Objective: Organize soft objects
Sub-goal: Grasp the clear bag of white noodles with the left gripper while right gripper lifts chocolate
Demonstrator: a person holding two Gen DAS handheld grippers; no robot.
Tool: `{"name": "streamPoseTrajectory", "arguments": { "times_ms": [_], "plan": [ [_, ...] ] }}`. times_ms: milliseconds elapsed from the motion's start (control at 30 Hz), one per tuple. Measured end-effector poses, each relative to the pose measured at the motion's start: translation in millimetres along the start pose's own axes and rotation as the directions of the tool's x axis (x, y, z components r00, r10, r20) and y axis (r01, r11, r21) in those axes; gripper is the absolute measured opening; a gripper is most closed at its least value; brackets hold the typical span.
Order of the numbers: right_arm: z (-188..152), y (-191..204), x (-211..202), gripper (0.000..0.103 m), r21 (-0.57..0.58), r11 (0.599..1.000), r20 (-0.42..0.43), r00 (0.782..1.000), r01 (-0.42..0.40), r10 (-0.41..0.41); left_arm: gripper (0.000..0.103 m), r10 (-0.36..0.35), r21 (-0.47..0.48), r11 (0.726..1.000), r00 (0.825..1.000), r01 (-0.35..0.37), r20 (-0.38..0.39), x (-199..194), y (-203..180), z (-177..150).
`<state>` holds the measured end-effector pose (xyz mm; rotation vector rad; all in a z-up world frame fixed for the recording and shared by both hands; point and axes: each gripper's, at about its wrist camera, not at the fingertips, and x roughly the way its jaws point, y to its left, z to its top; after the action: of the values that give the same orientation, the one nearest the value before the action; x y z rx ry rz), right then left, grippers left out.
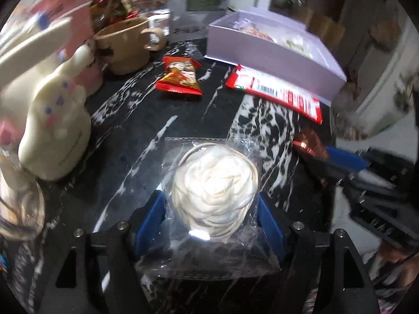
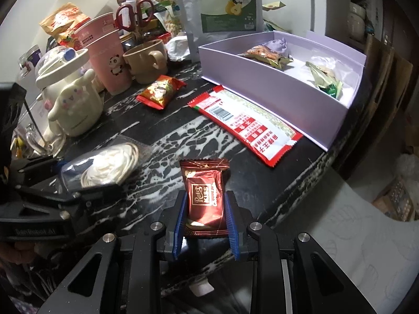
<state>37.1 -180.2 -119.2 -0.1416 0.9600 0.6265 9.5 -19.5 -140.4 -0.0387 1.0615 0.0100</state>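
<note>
I am gripping one snack in each tool. My left gripper (image 1: pixel 210 206) is clamped on a clear packet holding a white swirled pastry (image 1: pixel 214 185), its blue fingers (image 1: pixel 152 214) pressing both sides; whether the packet is lifted off the black marbled countertop (image 2: pixel 262 180) I cannot tell. My right gripper (image 2: pixel 205 219) is squeezing a dark red Rater Kiss chocolate packet (image 2: pixel 204 191) near the counter's front edge. I judge this the pick-up step, with carrying next. The lavender box (image 2: pixel 275 99), already holding several wrapped snacks, sits well beyond. Next I am needing to clear the long red-and-white wrapper (image 2: pixel 246 128) lying before it.
</note>
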Motion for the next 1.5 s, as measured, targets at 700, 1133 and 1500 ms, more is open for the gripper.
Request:
{"name": "streamPoseTrajectory", "arguments": {
  "times_ms": [700,1133,1500],
  "plan": [
    [-2,2,-1,0.028,0.013,1.0,0.008,1.0,-0.027,0.027,0.06,-0.034,-0.017,0.999,0.996,0.035,0.079,-1,6,5],
    [-1,3,-26,0.028,0.035,0.998,0.06,0.997,-0.049,0.047,0.06,-0.028,0.014,1.0,0.985,0.027,0.168,-37,-7,14],
    [12,-8,-84,0.028,0.07,0.997,0.174,0.985,-0.031,0.018,0.06,-0.089,0.085,0.994,0.954,0.067,0.286,-73,-37,46]
  ]
}}
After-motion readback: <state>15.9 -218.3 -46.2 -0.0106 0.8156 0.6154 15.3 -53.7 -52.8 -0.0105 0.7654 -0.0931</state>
